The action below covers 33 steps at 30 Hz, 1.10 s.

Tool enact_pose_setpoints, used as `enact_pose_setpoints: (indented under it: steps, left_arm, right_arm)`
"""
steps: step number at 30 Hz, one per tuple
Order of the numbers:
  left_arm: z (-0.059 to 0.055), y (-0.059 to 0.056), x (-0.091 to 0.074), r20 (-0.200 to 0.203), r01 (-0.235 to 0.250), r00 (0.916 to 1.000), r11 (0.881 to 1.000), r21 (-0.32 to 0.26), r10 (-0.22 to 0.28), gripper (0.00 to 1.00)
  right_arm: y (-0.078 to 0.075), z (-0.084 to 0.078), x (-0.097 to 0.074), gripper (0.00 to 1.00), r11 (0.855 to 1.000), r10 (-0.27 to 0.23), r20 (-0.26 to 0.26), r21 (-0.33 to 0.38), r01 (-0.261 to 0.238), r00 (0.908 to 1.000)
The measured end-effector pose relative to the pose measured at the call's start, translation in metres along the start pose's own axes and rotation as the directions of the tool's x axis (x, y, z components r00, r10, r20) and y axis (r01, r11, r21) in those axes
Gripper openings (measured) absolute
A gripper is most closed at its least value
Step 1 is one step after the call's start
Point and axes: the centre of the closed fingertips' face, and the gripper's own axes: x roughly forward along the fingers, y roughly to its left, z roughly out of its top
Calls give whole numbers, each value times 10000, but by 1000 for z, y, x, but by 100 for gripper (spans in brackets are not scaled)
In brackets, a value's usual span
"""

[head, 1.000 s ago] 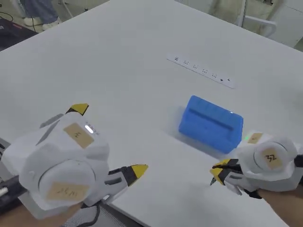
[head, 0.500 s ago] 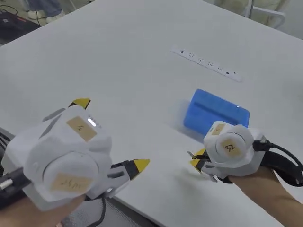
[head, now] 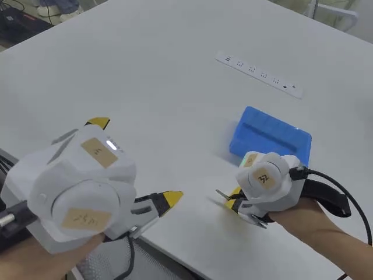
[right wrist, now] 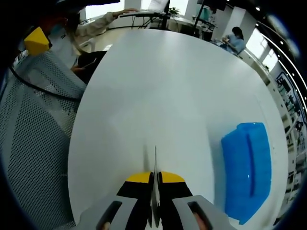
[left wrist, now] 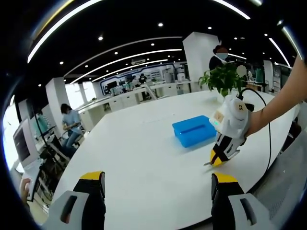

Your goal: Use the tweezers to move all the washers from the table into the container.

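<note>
Clamping the tweezers (right wrist: 155,165) lengthwise, the right gripper (head: 233,199) keeps its jaws closed on them so the tips point low over the tabletop (head: 163,70). The container (head: 271,137) waits near, at 1 o'clock. The left gripper (head: 135,160), at 9 o'clock, has its jaws wide apart, likely spare. Washers are too small to tell.
</note>
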Motion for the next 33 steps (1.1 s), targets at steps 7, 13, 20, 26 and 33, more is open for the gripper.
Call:
enact_pose_setpoints:
  steps: [7,13,20,26,33]
  left_arm:
    - [1,1,0,28,57,10000,10000,61,-57,95]
    - [1,-2,0,22,217,9998,9997,106,-217,95]
    - [1,-11,4,-24,774,9970,9968,211,-774,95]
    - [9,-20,6,78,1279,9918,9918,41,-1279,95]
    - [18,-25,11,177,1452,9893,9885,-416,-1446,96]
  right_arm:
    - [2,-1,0,3,9997,231,-46,112,-231,9997]
    - [5,3,-3,6,9984,122,248,544,-135,9996]
    - [-2,10,-45,16,9211,-1377,2029,3862,500,9695]
    - [6,0,-94,27,8279,-2992,2700,5504,1083,9152]
    - [16,-31,-143,36,6879,-4537,2684,7117,1425,8498]
